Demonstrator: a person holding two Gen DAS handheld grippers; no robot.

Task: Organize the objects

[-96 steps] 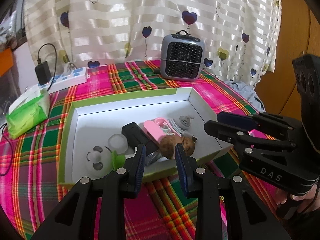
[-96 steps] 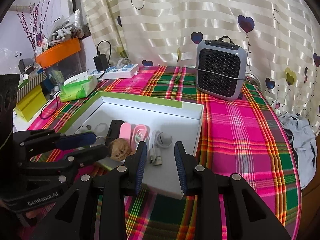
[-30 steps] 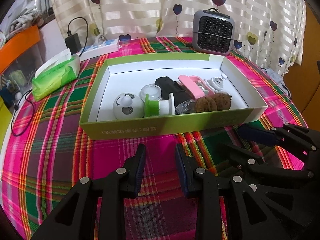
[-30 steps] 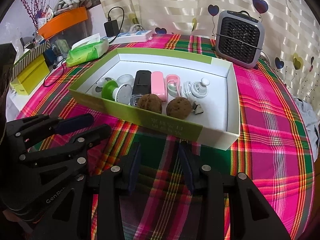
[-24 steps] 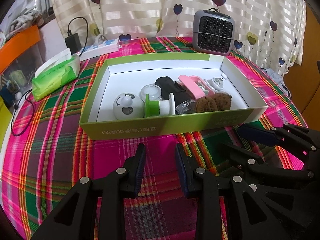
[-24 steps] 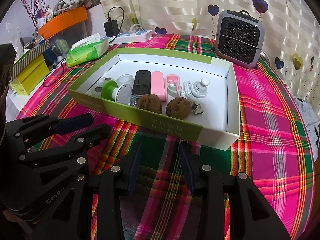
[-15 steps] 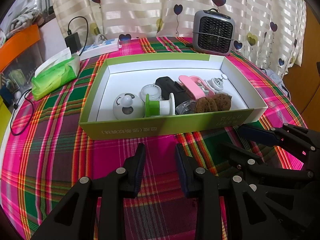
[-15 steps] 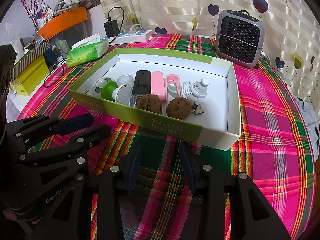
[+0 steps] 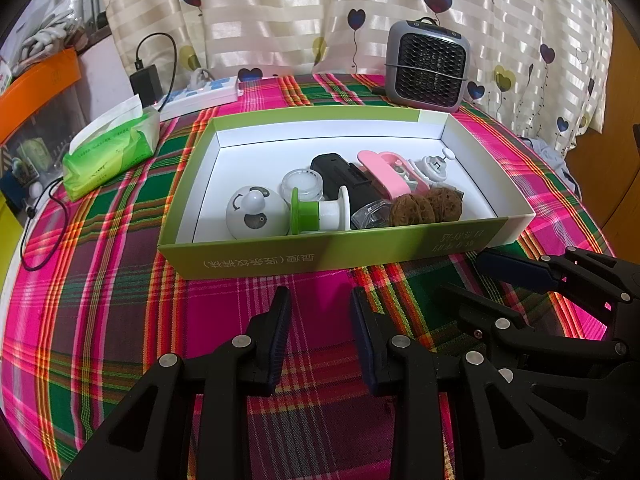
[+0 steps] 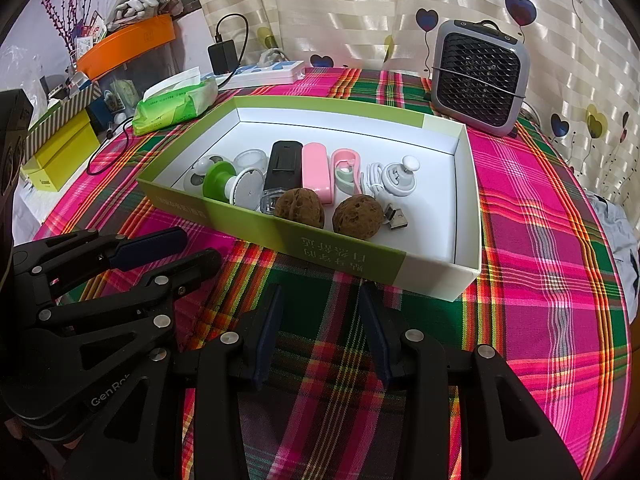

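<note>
Both grippers hang over the plaid cloth point(image 9: 120, 320) on the surface, on the near side of the box point(image 9: 332, 254), touching nothing.

Left gripper point(image 9: 320, 320): jaws apart, only cloth between them. Right gripper point(image 10: 320, 316): jaws apart, a wider gap, also empty. Each shows in the other's view, the right one point(image 9: 500, 284) at the frame's right edge, the left one point(image 10: 176, 248) at lower left. Both are cut off by the frame, and the hands holding them are out of sight.

Box: shallow, green outside, white inside, open top. All the small things lie in it, bunched toward the near wall:
- two walnuts point(image 10: 300, 205) point(image 10: 357, 215), side by side
- white ball with grey markings point(image 9: 256, 211)
- green-and-white spool point(image 9: 318, 212), on its side
- small clear round jar point(image 9: 302, 184)
- black block point(image 10: 285, 163)
- pink case point(image 10: 316, 174)
- pink-rimmed clip-like thing point(image 10: 347, 168), hard to identify
- white round part with a knob and a coiled cord point(image 10: 400, 176)
- small metal plug point(image 10: 396, 218)

In the left view the near wall hides the bottoms of the front row. A clear piece point(image 9: 370, 213) beside the walnuts is too indistinct to name.

Beyond the box: a tissue pack point(image 9: 110, 154), a power strip point(image 9: 202, 94) and a small grey heater point(image 9: 428, 66).
</note>
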